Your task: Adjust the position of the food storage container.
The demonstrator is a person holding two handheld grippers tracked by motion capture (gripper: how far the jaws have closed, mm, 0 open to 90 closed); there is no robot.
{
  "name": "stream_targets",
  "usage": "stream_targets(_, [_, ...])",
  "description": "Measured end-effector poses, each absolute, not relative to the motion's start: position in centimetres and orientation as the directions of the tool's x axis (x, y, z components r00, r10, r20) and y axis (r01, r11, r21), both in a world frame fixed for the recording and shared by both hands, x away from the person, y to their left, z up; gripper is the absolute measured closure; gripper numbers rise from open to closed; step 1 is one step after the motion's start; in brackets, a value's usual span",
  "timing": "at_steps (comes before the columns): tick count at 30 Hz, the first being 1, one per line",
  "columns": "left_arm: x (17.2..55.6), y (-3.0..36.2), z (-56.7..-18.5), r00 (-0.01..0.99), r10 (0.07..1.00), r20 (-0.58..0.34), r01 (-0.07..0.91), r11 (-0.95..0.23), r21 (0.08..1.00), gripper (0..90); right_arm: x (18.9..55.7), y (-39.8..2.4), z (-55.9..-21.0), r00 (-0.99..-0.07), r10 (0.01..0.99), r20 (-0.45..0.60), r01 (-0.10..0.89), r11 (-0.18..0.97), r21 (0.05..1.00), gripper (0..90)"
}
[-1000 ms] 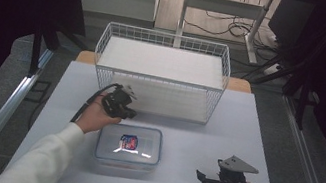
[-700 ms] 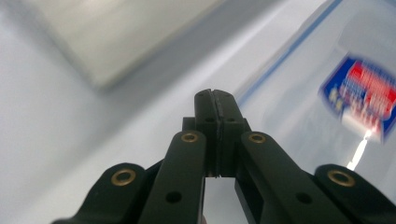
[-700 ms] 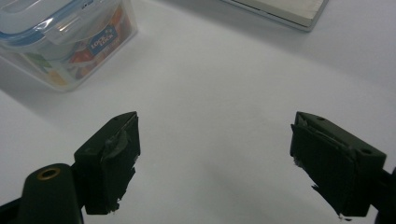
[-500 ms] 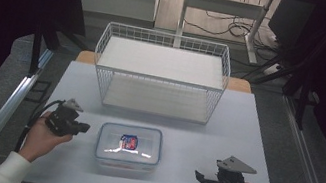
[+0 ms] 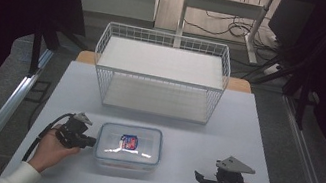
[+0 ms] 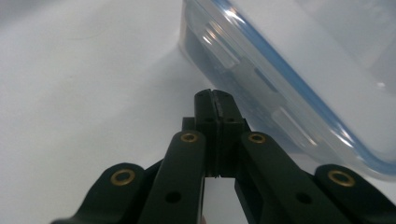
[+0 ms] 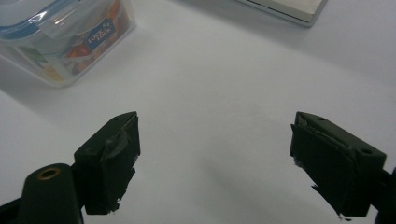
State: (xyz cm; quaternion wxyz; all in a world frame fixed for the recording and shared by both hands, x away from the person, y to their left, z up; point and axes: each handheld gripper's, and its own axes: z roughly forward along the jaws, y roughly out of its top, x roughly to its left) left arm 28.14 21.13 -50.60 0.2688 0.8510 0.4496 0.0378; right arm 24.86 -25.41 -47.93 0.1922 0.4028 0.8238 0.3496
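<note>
White tabletop [image 5: 244, 136], dark room beyond. Left gripper [image 5: 87, 141]: jaws pressed together, empty, tips just beside left end of clear rectangular plastic box with blue-sealed snap lid [image 5: 127, 148]. Right gripper [image 5: 198, 178]: jaws spread, empty, well apart from box. Step judged: approach to lid latch. Next: tips under side flap. Box contents: printed label; otherwise unclear. White wire basket [image 5: 108, 46] behind: empty.

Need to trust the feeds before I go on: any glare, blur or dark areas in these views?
High view: sharp table, dark surroundings, glare on the container lid. Left gripper view: shut left gripper fairly sharp, container beside it blurred, glinting. Right gripper view: open right gripper clear, soft shadows.
</note>
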Motion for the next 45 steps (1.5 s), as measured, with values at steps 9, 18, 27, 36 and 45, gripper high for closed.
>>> stream_targets(9, [29.0,19.5,-51.0,0.608,0.769,-0.195,0.742,-0.464,0.484,90.0,24.9,-25.4,-47.9,-0.604,0.796,-0.035,0.530,0.434,0.728,15.9])
stream_targets(18, [30.0,16.6,-50.9,0.645,0.739,-0.193,0.714,-0.494,0.496,90.0,24.9,-25.4,-48.0,-0.607,0.794,-0.035,0.531,0.438,0.726,15.9])
stream_targets(27, [30.4,15.8,-51.2,0.660,0.721,-0.211,0.705,-0.497,0.506,90.0,24.9,-25.5,-48.0,-0.605,0.795,-0.040,0.528,0.438,0.728,15.6])
stream_targets(36, [28.5,19.3,-49.8,0.601,0.776,-0.191,0.690,-0.384,0.613,88.8,24.8,-25.6,-47.8,-0.606,0.794,-0.049,0.508,0.433,0.745,15.5])
stream_targets(45, [26.8,20.5,-49.4,0.549,0.806,-0.222,0.676,-0.273,0.684,37.7,24.9,-25.4,-48.0,-0.612,0.790,-0.045,0.508,0.435,0.744,15.6])
